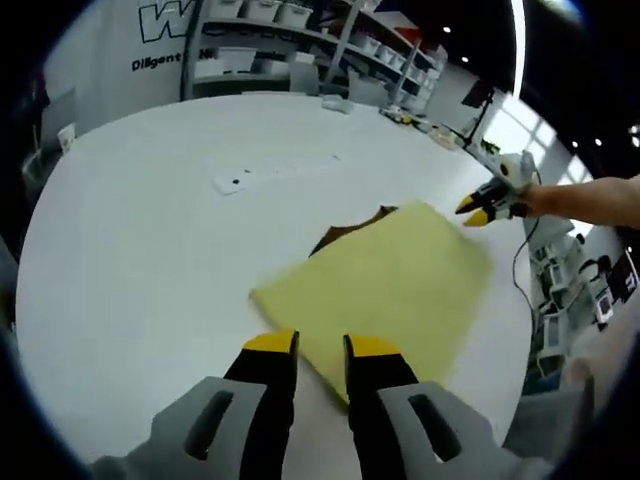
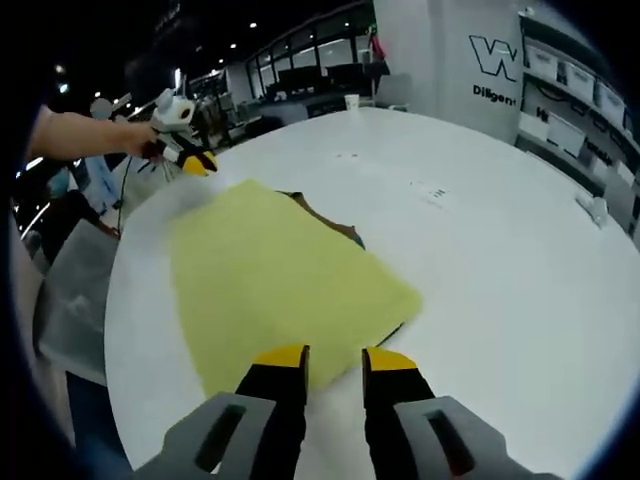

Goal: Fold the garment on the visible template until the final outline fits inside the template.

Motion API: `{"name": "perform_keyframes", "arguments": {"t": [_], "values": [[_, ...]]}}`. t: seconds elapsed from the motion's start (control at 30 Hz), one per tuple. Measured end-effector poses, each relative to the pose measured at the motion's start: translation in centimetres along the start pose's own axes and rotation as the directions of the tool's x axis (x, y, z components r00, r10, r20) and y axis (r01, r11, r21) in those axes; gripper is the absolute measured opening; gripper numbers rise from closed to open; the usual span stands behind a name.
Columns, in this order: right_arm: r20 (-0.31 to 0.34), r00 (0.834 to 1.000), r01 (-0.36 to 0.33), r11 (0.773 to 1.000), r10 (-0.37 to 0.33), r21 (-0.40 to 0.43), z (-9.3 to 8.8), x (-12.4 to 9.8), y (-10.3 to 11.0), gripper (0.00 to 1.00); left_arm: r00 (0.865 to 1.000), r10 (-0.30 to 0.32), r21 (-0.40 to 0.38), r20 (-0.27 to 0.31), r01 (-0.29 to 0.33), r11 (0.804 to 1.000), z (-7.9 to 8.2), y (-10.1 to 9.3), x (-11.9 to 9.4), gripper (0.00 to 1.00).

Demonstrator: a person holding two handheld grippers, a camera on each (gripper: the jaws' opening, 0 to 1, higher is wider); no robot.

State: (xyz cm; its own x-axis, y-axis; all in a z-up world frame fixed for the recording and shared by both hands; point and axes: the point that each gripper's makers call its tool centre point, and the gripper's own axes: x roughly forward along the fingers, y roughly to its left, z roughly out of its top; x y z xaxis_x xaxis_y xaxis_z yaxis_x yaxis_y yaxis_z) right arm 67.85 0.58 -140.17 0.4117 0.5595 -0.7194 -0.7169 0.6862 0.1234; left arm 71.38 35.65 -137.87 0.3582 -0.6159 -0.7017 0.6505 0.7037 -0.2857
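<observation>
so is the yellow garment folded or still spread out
Folded, it seems: the yellow garment lies as a flat, compact rectangle on the white table, with a brown sheet peeking from under its far edge.

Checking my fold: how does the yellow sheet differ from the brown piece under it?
The flat yellow rectangular fabric sheet is large and fully exposed; the dark brown piece shows as a small sliver. The yellow lies on top, while the brown peeks from beneath its far edge. Both rest on the white round table.

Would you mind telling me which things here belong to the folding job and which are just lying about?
Part of the job:
yellow garment
dark sheet under it, perhaps the template
left gripper
right gripper

Lying about:
papers on the white table
shelves of boxes
cup
</observation>
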Motion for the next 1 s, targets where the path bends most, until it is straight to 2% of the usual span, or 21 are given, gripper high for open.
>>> {"name": "perform_keyframes", "arguments": {"t": [0.27,0.43,0.67,0.87,1.0], "values": [[0.024,0.999,-0.027,1.0,0.027,0.01,-1.9,-1.3,2.9,0.16,0.999,-0.024,-0.001,0.035,0.024,1.0,-3.2,-2.6,-1.5,0.26],[0.033,0.999,-0.036,0.999,0.035,0.016,-3.4,-2.0,4.4,0.16,0.999,-0.035,0.005,0.028,0.035,0.999,-5.4,-4.2,-2.0,0.27],[0.05,0.998,-0.042,0.998,0.04,0.038,-5.0,-2.9,6.3,0.17,0.999,-0.024,-0.008,0.026,0.025,1.0,-7.8,-5.0,-2.3,0.27],[0.05,0.998,-0.048,0.998,0.045,0.05,-6.0,-2.8,7.5,0.17,0.999,-0.033,0.008,-0.003,0.033,0.999,-9.9,-6.2,-2.0,0.27],[0.043,0.998,-0.051,0.997,0.048,0.062,-6.5,-2.5,8.0,0.17,1.0,-0.025,0.009,-0.009,0.025,1.0,-10.7,-6.1,-1.8,0.26]]}}
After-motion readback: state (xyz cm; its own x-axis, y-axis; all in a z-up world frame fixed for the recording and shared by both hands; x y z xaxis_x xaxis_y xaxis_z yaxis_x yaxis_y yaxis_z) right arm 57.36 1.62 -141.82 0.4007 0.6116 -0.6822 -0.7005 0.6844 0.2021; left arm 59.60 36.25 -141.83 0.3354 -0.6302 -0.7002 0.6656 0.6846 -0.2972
